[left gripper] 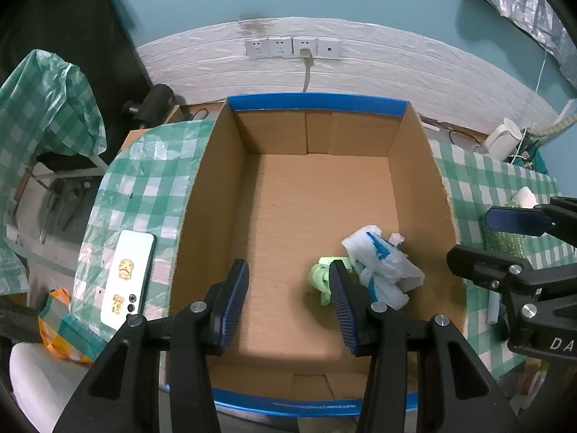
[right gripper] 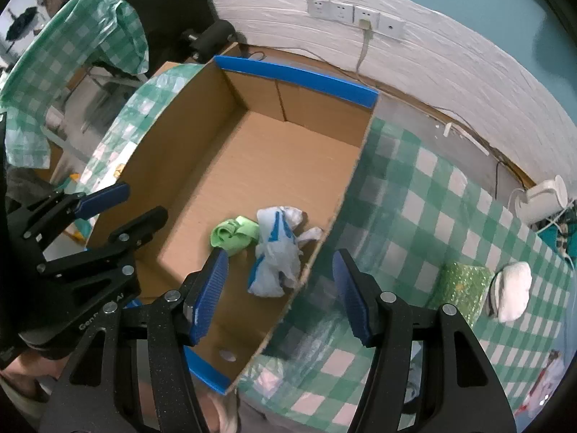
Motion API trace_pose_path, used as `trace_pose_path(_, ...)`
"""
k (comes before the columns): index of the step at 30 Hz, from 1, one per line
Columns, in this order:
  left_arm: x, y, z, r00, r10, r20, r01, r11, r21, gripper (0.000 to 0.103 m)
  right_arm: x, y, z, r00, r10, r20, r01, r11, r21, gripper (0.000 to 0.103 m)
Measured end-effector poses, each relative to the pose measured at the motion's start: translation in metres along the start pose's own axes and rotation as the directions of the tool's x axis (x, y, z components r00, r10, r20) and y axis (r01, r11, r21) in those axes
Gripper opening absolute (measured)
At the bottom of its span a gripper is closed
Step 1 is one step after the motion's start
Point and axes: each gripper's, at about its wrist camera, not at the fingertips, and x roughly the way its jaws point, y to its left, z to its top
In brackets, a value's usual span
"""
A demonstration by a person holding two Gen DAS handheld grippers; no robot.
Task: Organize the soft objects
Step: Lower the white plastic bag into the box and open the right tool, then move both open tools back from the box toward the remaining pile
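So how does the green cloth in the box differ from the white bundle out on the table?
The green cloth lies inside the cardboard box, beside a plastic bag; the white bundle sits on the checked tablecloth, outside it. One is lime green, the other white. Both are crumpled soft items, ungripped.

green cloth (left gripper: 322,277): partly behind left gripper's right finger (left gripper: 340,294) | sparkly green pad (left gripper: 503,241): mostly behind right gripper (left gripper: 519,238), cut by edge | tablecloth (right gripper: 317,310) near box wall (right gripper: 306,278): motion-blurred | box (left gripper: 249,353) near corners: hidden under gripper arms | bottom-right clutter (right gripper: 548,379): unreadable
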Motion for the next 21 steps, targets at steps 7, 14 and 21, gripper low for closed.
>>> trace_pose_path(7, -0.006, -0.017, 0.003, 1.000, -0.007, 0.003, 0.007, 1.000, 0.030, 0.048, -0.010, -0.012, -0.009, 1.000, 0.001, 0.010, -0.001, 1.000, 0.017, 0.062)
trace_pose_path(14, -0.009, -0.039, 0.005, 1.000, -0.013, 0.000, 0.013, 0.998, 0.063, 0.052, -0.021, -0.024, -0.021, 1.000, -0.001, 0.014, 0.001, 1.000, 0.032, 0.062)
trace_pose_path(21, -0.011, -0.062, 0.004, 1.000, -0.014, 0.004, 0.013, 0.994, 0.109, 0.052, -0.029, -0.044, -0.035, 1.000, -0.009, 0.021, 0.007, 0.998, 0.059, 0.062)
